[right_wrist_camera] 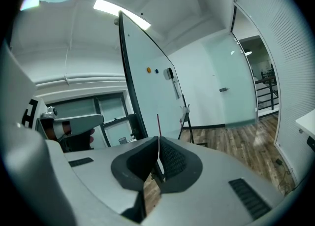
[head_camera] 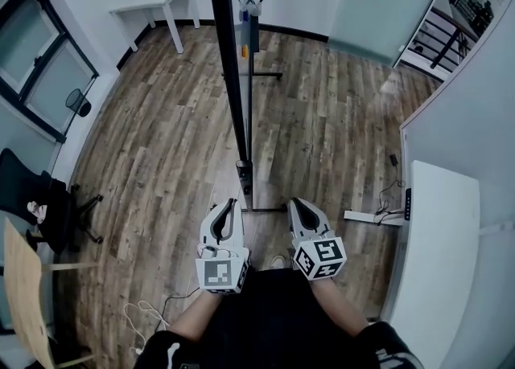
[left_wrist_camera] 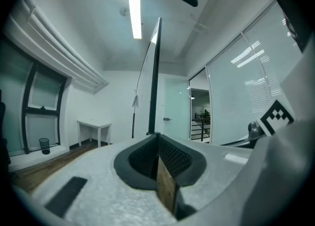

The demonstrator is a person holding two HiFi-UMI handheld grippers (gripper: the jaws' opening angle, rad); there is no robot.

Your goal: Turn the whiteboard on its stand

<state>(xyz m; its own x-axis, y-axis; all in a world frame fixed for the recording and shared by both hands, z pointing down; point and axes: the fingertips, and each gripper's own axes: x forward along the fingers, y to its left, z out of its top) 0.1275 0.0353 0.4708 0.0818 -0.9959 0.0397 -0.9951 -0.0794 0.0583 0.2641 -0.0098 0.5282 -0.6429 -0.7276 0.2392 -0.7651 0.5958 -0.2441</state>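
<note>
While we face the whiteboard (head_camera: pixel 233 78) edge-on, it shows in the head view as a dark bar from top centre down to mid-frame, upright on its stand (head_camera: pixel 245 176). We hold both grippers low centre, one on each side of the board's edge line and near the stand's foot. On the left gripper (head_camera: pixel 232 201) the jaws are fully together with nothing between them, and in its own view the board's edge rises just past the tips. On the right gripper (head_camera: pixel 294 201) the jaws are also together and hold nothing. Its view looks along the board's white face, which carries an orange and a blue magnet (right_wrist_camera: pixel 147 70) upper centre. We see neither gripper gripping the board. A white table (head_camera: pixel 157 7) sits upper left, a desk (head_camera: pixel 434 255) at the right edge, and wood floor (head_camera: pixel 161 142) fills the space between.
</note>
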